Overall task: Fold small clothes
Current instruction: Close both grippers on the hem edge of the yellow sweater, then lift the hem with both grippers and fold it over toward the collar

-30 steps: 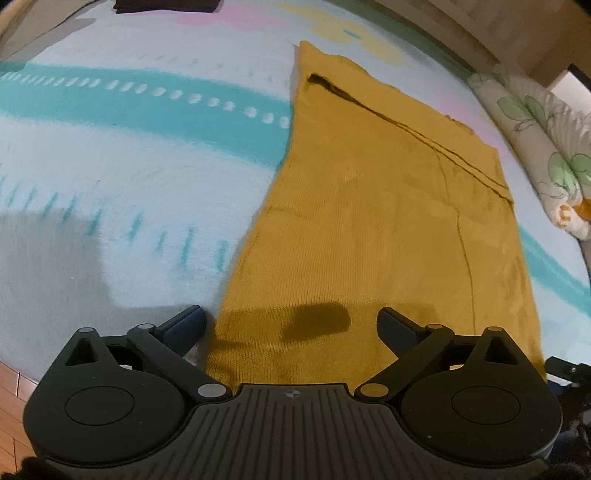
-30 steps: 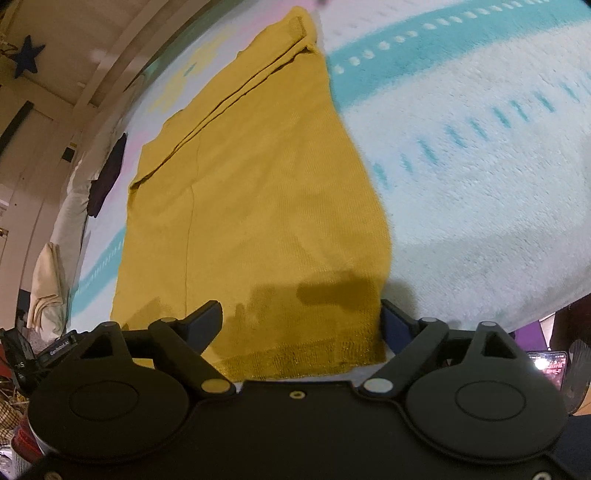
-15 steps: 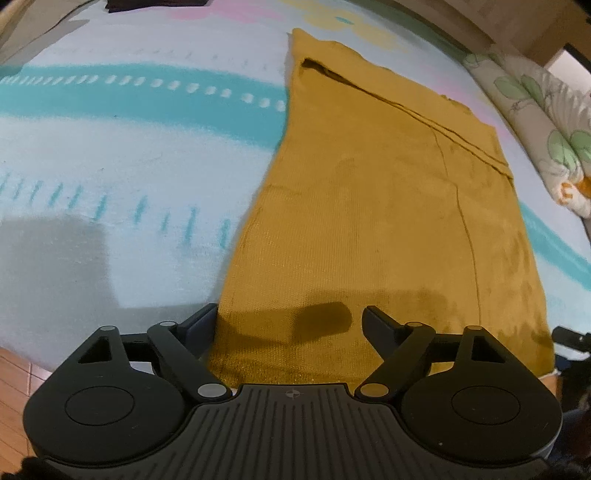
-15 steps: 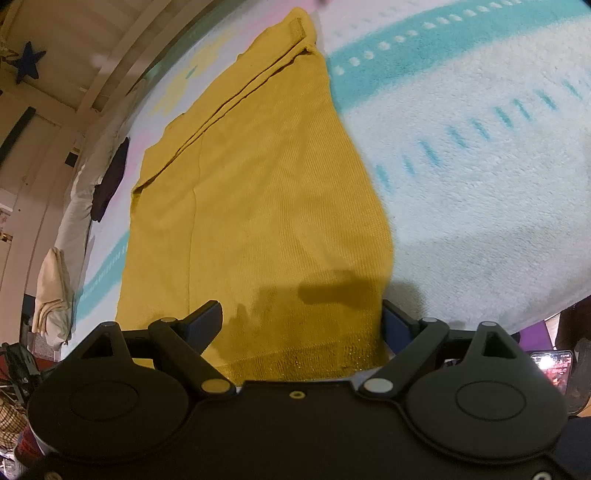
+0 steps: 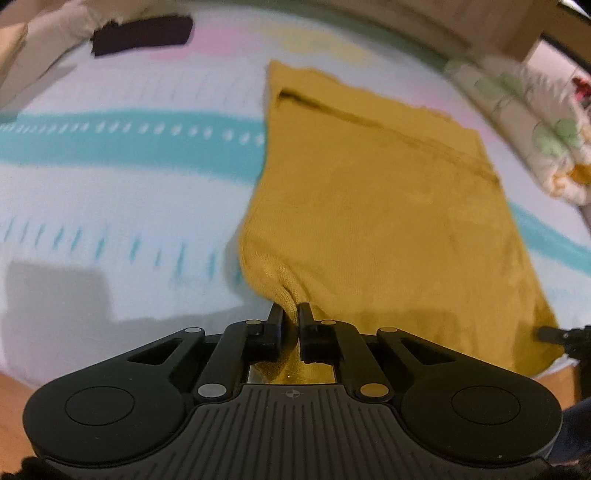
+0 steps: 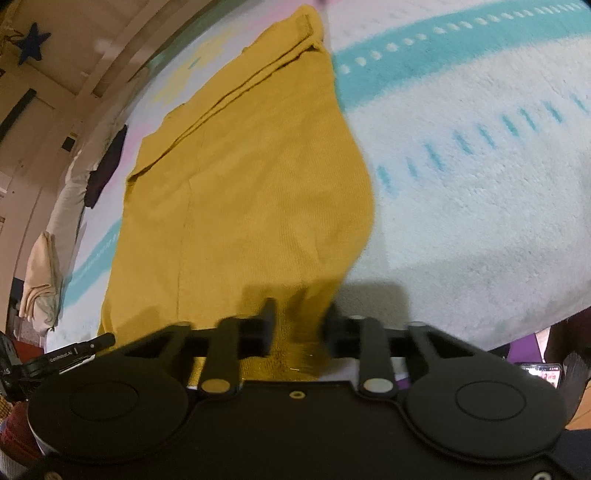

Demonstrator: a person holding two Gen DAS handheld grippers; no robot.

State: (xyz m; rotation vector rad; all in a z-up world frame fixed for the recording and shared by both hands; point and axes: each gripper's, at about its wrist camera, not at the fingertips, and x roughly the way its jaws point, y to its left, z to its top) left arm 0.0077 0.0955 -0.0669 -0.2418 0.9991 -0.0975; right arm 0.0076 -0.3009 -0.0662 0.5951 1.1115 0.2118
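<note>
A mustard-yellow knit garment (image 5: 376,206) lies flat on a white blanket with teal stripes (image 5: 110,147). My left gripper (image 5: 290,314) is shut on the garment's near left hem corner, and the cloth bunches up between the fingers. In the right wrist view the same garment (image 6: 251,192) lies ahead. My right gripper (image 6: 299,317) straddles its near right hem corner, its fingers blurred and partly closed with a strip of cloth between them.
A dark folded cloth (image 5: 142,33) lies at the far left of the bed. A floral pillow (image 5: 546,147) sits at the right edge. Beige bedding (image 6: 40,280) and a phone (image 6: 539,371) lie off the bed's sides. Wooden floor shows below.
Both grippers were open over the near hem. The left has closed on its corner and pulled it up; the right fingers have moved inward around its corner.
</note>
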